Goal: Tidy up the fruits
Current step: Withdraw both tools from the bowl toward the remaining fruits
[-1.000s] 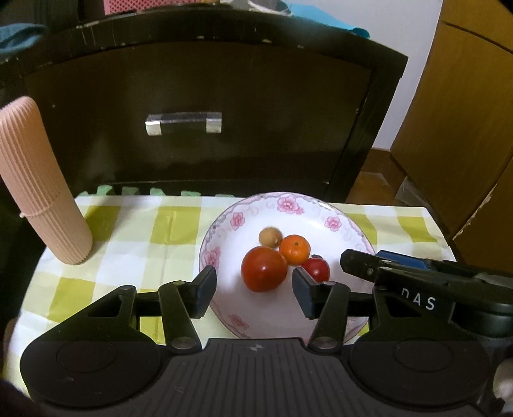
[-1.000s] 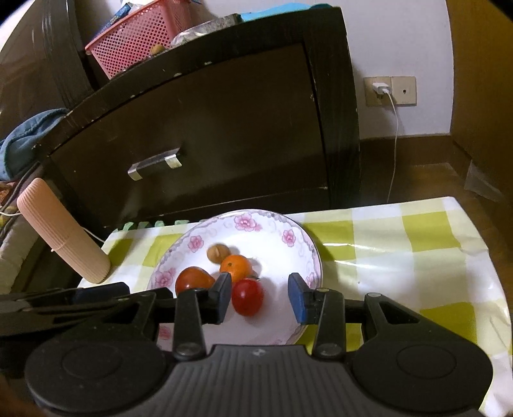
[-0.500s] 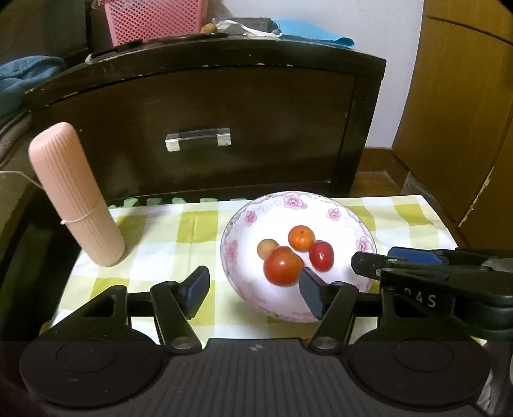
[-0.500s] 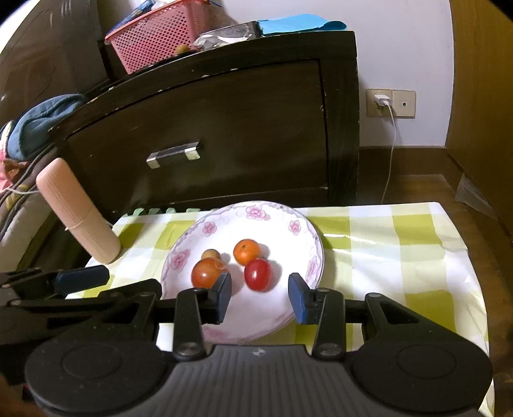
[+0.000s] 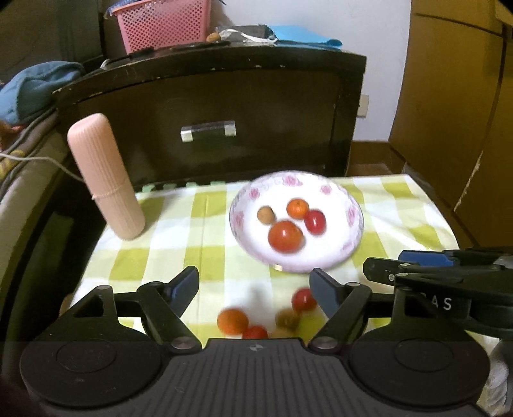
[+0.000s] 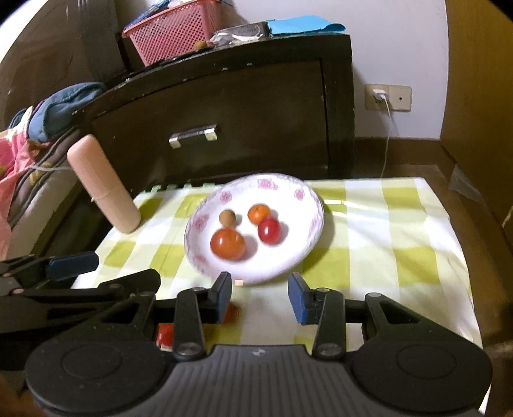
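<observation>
Left gripper [image 5: 253,285]: jaws wide apart and have just been opening; nothing pressed between the blue pads. Loose fruit lies on the cloth in the gap below them.
Right gripper [image 6: 259,296]: jaws parted, pads gripping nothing; bare cloth and the near rim of the plate show between them.
Loose fruit, on the tablecloth [image 5: 205,231] in front of the plate, blurred: one small orange [image 5: 232,320], one red piece [image 5: 303,300] beside the left gripper's right pad, one brownish piece [image 5: 288,319], one more red piece [image 5: 255,332] at the gripper's body edge.
Plate [image 5: 351,205], white with pink flowers, on the green-and-white checked cloth beyond both grippers. Contents: large tomato [image 5: 285,236] nearest, small red tomato [image 5: 315,221] to its right, small orange [image 5: 297,208] touching the small tomato from behind, a small brown fruit [image 5: 266,215] to the left.
Pink ribbed tube [image 5: 104,174]: at the cloth's far left corner, leaning.
Dark drawer cabinet [image 5: 205,96]: behind the table, with a metal handle [image 5: 207,130].
Pink basket [image 5: 163,22]: on top of the cabinet.
</observation>
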Demonstrator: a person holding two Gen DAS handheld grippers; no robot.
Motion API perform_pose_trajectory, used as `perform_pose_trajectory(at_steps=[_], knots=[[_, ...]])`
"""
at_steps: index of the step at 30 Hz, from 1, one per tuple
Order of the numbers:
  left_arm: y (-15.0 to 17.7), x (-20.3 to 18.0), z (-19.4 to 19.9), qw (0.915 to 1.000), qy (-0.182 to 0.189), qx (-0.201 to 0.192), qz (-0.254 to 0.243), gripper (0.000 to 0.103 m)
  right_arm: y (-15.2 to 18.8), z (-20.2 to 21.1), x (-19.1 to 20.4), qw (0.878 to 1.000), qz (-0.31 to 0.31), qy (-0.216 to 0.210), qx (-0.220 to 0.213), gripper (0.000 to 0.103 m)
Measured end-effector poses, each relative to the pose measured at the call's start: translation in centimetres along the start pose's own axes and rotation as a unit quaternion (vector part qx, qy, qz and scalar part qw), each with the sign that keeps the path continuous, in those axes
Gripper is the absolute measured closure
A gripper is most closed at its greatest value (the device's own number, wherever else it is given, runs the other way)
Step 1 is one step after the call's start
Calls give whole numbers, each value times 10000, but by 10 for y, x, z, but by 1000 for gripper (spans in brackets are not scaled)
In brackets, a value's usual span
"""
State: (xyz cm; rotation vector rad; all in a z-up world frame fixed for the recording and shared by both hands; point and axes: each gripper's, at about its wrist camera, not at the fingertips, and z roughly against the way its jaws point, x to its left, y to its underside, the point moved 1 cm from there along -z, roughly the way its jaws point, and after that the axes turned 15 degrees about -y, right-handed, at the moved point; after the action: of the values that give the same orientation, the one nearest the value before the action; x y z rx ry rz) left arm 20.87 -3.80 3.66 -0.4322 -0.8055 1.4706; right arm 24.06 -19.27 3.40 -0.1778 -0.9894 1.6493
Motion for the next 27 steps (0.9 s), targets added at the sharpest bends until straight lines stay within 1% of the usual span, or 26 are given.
perform_pose_trajectory(at_steps=[4,8,10,14,17,20,27], knots=[[17,2,17,9999,-57,66,-130,24,19,11,8,9999,18,-75,119,67],[32,8,35,9996,-148,202,-122,24,36,24,18,9996,24,-209,190,67],[36,11,44,9993,-251,245,-111,24,42,30,25,9995,88,-234,200,67],[40,15,53,9991,-350,191,-114,24,45,36,34,9994,117,-271,180,67],[44,21,46,9994,-261,216,-62,23,48,32,38,9992,147,-315,213,67],[46,26,30,9994,-151,311,-74,22,50,21,38,9990,192,-244,306,66],[52,27,5,9984,-21,519,-230,23,57,-6,36,9963,424,-146,738,65]])
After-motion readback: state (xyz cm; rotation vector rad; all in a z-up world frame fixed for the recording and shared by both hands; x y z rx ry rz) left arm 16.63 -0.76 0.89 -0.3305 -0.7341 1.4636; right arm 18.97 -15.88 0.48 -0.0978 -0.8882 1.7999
